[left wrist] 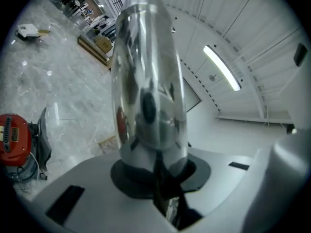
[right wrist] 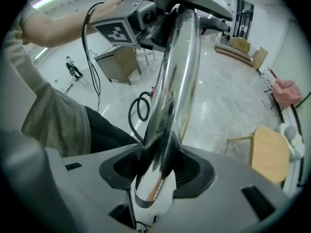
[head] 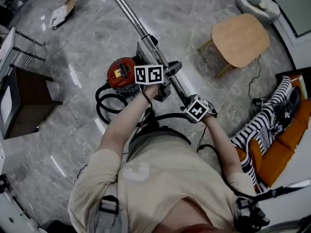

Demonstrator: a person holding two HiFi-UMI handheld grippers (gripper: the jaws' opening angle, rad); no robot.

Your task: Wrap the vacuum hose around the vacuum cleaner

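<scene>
While the vacuum cleaner stands alongside, two claws — left gripper, right gripper — clamp its wand.

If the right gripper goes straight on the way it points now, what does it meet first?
The metal tube: it sits between the jaws of the right gripper and fills the line ahead. Beyond it probably the marble floor, though depth is unclear.
</scene>
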